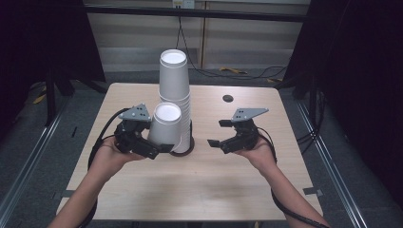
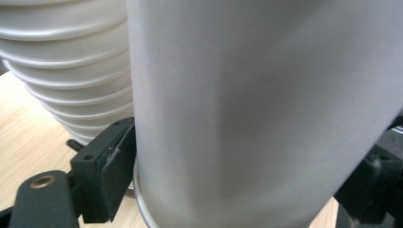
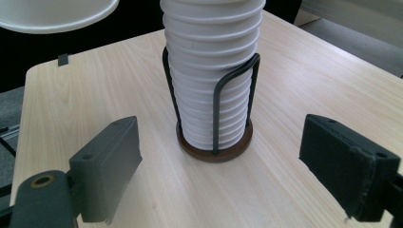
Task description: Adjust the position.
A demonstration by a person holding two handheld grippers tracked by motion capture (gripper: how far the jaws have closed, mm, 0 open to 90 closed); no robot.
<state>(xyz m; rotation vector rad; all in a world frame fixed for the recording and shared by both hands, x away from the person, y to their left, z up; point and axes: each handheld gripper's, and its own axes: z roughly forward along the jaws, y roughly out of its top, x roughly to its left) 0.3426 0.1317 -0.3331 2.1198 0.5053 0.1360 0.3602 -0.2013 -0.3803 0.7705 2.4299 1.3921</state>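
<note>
One unmarked white cup [image 1: 164,126] clamped in left gripper [image 1: 151,149]; right gripper [image 1: 219,133] agape beside stack [image 1: 174,78].

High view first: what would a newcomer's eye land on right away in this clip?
The tall stack of white cups in a dark wire holder at the middle of the wooden table draws the eye first. Next comes the single white cup, clamped by the left gripper right beside the stack. The right gripper waits open to the stack's right, holding nothing.
</note>
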